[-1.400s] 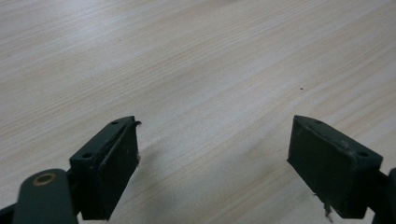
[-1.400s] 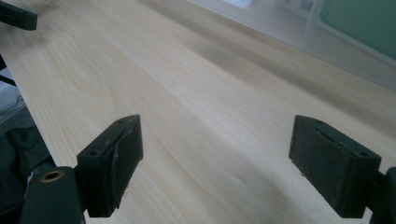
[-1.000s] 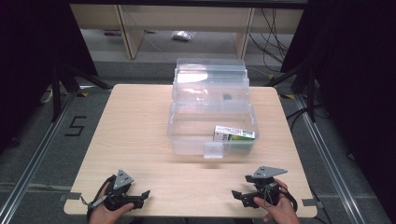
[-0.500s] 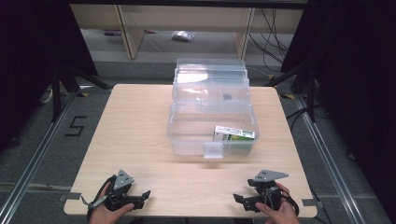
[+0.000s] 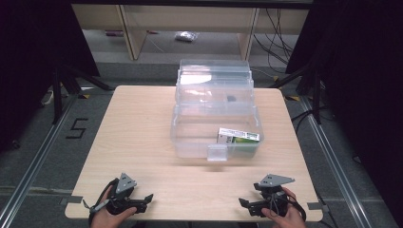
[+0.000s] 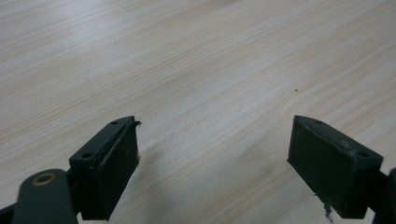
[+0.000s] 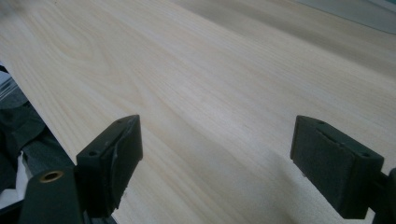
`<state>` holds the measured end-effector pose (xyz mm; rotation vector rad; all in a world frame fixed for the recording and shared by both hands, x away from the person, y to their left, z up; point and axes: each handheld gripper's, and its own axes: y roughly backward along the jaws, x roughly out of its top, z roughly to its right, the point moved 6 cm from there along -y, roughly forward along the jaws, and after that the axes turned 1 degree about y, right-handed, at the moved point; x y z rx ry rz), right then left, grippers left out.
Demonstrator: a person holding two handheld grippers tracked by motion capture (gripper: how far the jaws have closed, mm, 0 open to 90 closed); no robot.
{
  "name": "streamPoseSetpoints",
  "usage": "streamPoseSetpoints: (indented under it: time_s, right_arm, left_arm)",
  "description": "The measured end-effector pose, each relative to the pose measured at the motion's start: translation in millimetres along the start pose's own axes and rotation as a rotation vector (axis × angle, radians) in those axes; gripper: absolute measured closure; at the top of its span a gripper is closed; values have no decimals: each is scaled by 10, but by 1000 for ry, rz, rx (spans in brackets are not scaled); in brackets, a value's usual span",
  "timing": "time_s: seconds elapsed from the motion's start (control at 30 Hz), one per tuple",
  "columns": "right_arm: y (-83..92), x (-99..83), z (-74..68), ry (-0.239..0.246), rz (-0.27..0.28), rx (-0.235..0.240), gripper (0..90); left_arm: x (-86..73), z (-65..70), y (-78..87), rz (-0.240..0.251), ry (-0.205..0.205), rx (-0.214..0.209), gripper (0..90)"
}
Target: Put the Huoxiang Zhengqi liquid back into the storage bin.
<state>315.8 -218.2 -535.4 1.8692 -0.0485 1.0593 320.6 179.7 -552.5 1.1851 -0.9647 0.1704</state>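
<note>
Both grippers rest low at the near edge of the table, each held in a hand. Left gripper sits near the near-left corner with its jaws spread wide and nothing between them; its own view looks along those jaws at bare wood grain. Right gripper sits near the near-right corner, jaws likewise parted and empty, over bare wood in its own view.

Nearest thing ahead of them is a clear plastic box, standing at the middle of the table and reaching back to the far edge, well apart from both grippers. It seems to be a tiered organiser with its upper trays stepped back, though the see-through walls make the exact layout hard to read. A small clear latch hangs at the middle of its near wall. Inside the lowest tray, toward its right end, lies a green and white carton.

Judging by looks, the box is light, stiff and thin-walled, with smooth sides that would slip under hard pads and could crack if squeezed. Safer holds are probably the rims or the latch tab. The carton looks light and crushable; a gentle pinch across its long sides should do.
</note>
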Motion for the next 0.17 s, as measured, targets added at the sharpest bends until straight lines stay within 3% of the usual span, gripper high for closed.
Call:
streamPoseSetpoints:
  time_s: [0.17]
  right_arm:
    - [27, 11, 24, 32, -19, -6, 178]
  left_arm:
    - [3, 0, 1, 2, -4, 0, 155]
